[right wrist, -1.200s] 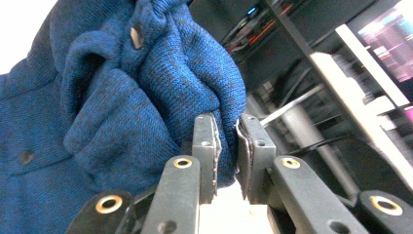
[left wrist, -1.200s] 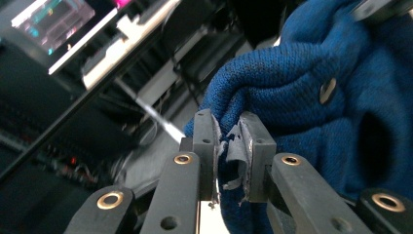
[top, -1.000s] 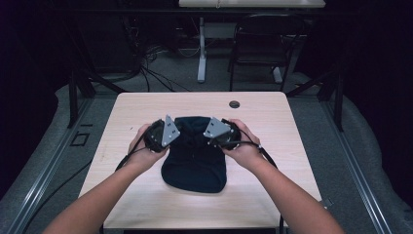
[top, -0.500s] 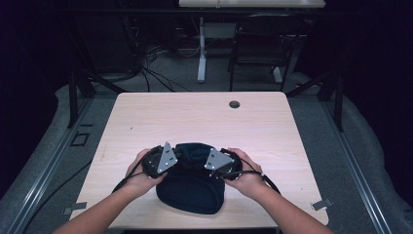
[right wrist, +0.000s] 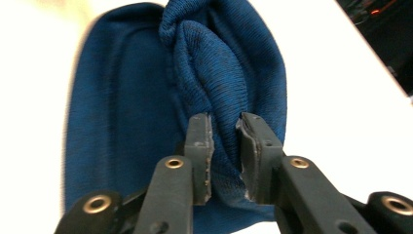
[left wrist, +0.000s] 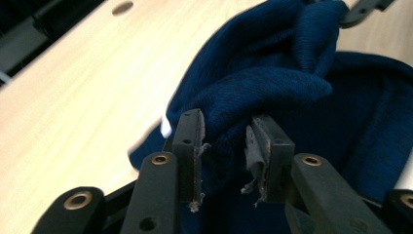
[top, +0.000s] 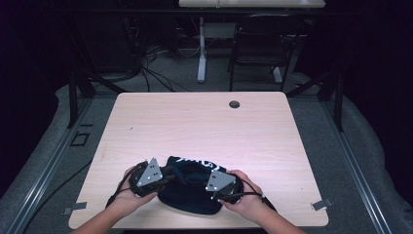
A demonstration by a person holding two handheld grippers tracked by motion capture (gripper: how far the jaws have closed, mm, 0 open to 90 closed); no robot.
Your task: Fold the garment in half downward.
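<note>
A: How are the left gripper (top: 168,176) and its fingers (left wrist: 190,146) placed?

B: The fingers are seen apart, having just been opening. A bunched fold of the dark blue knitted garment (top: 192,187) is seen between them in the left gripper view, brushing the inner face of one pad; no clamping is seen.

A: And the right gripper (top: 207,181)?

B: Its fingers (right wrist: 199,151) are likewise parted and have just been opening. A raised ridge of the same garment (right wrist: 214,68) is seen between them, with the cloth lying loose against the pads rather than pinched.

A: Where is the garment found?

B: It is spread on the table (top: 204,126), between the two grippers and beyond both sets of fingertips, close to the near edge of the table. A bit of white lettering is visible on its far side in the high view.

A: How much room is left around the fingers?

B: Behind the fingers, toward the person, little table is left before the near edge. Ahead of the fingers, a broad stretch of bare pale wood is open up to the far edge, where a small round grommet hole (top: 234,104) is set. Open table is also left outward of each gripper.

A: And the room?

B: Grey carpet is seen around the table, with a dark chair (top: 263,44), another table's leg (top: 201,48) and loose cables (top: 151,68) beyond the far edge.
</note>
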